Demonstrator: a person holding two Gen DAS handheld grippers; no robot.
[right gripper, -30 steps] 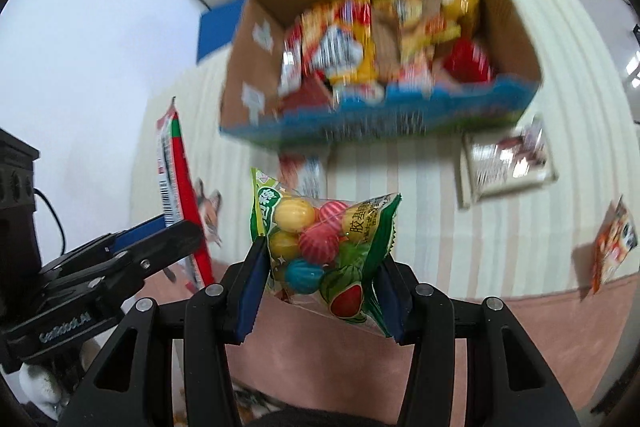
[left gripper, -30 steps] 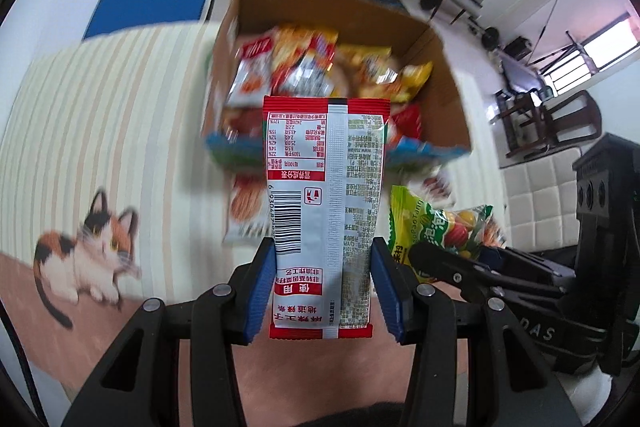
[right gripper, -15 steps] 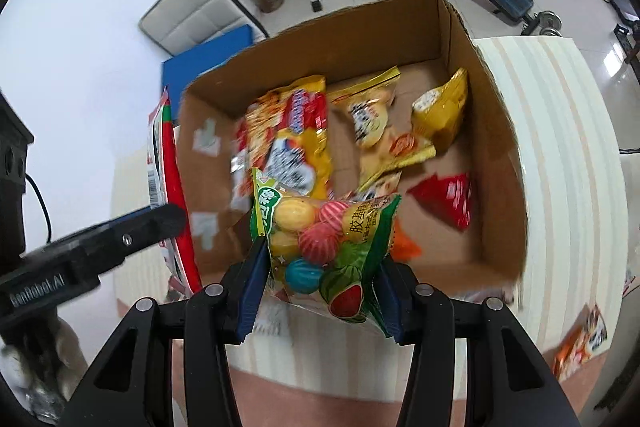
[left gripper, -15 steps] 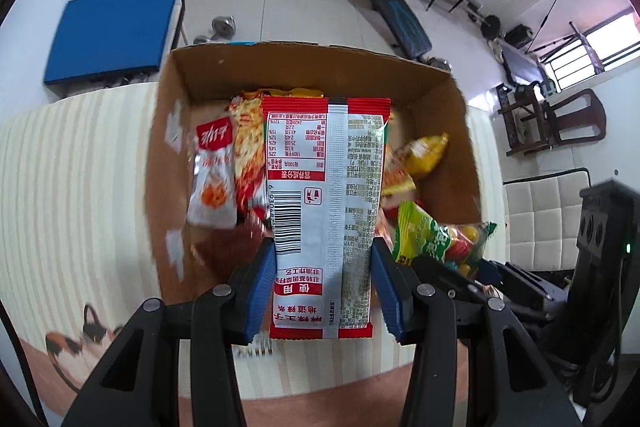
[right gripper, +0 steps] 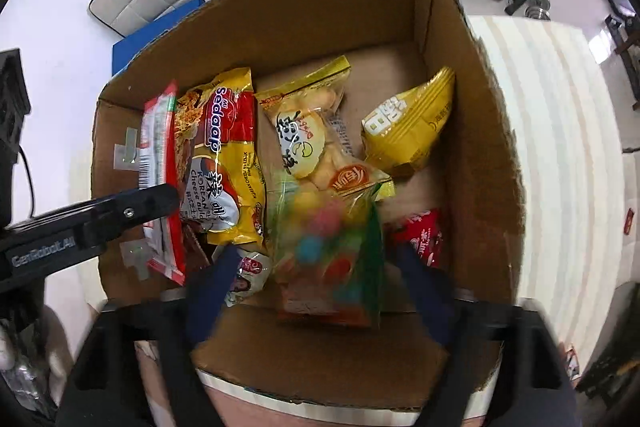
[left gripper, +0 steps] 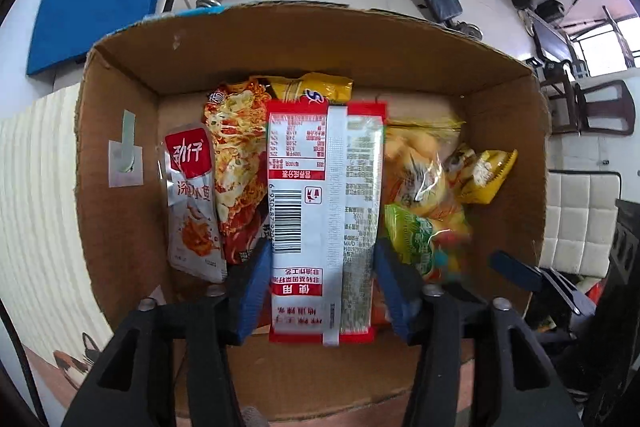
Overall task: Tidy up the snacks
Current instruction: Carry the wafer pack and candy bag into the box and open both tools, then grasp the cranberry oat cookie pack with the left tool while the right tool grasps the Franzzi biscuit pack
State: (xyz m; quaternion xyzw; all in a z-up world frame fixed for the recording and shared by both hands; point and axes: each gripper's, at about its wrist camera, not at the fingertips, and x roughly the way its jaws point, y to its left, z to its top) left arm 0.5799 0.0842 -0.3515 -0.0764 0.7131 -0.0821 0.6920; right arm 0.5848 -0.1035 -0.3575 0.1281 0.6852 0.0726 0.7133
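Observation:
An open cardboard box (left gripper: 280, 27) (right gripper: 320, 7) lies directly under both grippers. My left gripper (left gripper: 323, 247) points down into it. A tall red and white packet (left gripper: 320, 187) (right gripper: 160, 167) stands between its blue pads, which still touch the packet's edges as the jaws are opening. My right gripper (right gripper: 316, 255) hangs over the box's near side, its jaws opening wide. The green bag of coloured candy balls (right gripper: 328, 247) (left gripper: 420, 243) is blurred between them, with a gap to each pad.
Inside the box lie a Sedaap noodle pack (right gripper: 224, 155), a silver and red pouch (left gripper: 192, 195), yellow bags (right gripper: 412, 123) and a red packet (right gripper: 420, 235). The box sits on a striped tablecloth (right gripper: 560, 147). A small snack (right gripper: 629, 221) lies at the far right.
Both grippers moved forward from short of the box to over it and sank. The right jaws spread wide and the candy bag came loose. The left jaws widened slightly.

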